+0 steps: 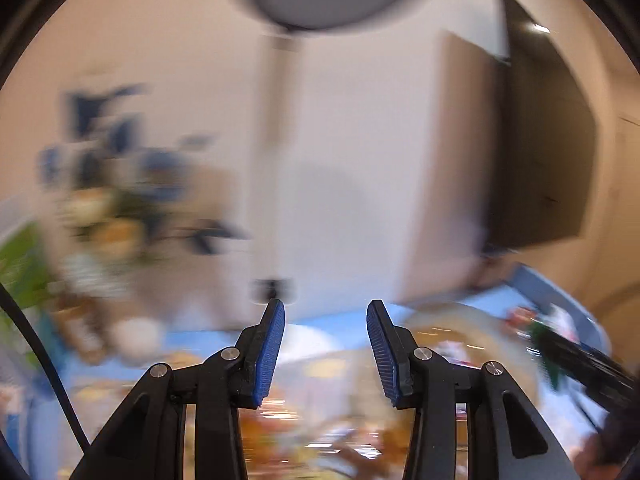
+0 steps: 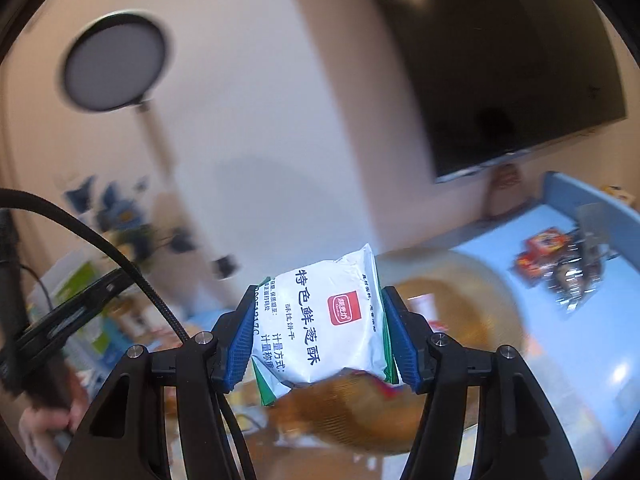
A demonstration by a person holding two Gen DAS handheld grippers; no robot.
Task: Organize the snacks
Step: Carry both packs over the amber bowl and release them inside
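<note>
A: Item one, right gripper (image 2: 318,334). Condition?

B: Blue pads (image 2: 240,344) pinching a white snack packet (image 2: 326,320) from both sides. The packet sits at the centre of the right wrist view, lifted, with blue Chinese print, a red square logo and green edging at its lower corner.

A: Item two, left gripper (image 1: 326,350).

B: Fingers spread, with only blurred background in the gap between the pads (image 1: 272,354). The whole left view is badly smeared.

A: Surroundings, right wrist view?

B: A light blue table (image 2: 580,340) from 3 to 5 o'clock. On it, at 3 o'clock, a small heap of red and dark wrapped snacks (image 2: 556,260). A round woven basket (image 2: 452,292), blurred, lies just behind the packet, toward 4 o'clock. A dark screen (image 2: 480,60) hangs on the wall at 1 o'clock; a round grey disc on a pole (image 2: 114,68) stands at 10 o'clock.

A: Anything at 8 o'clock?

B: Black cable (image 2: 120,252) and blurred clutter I cannot identify.
</note>
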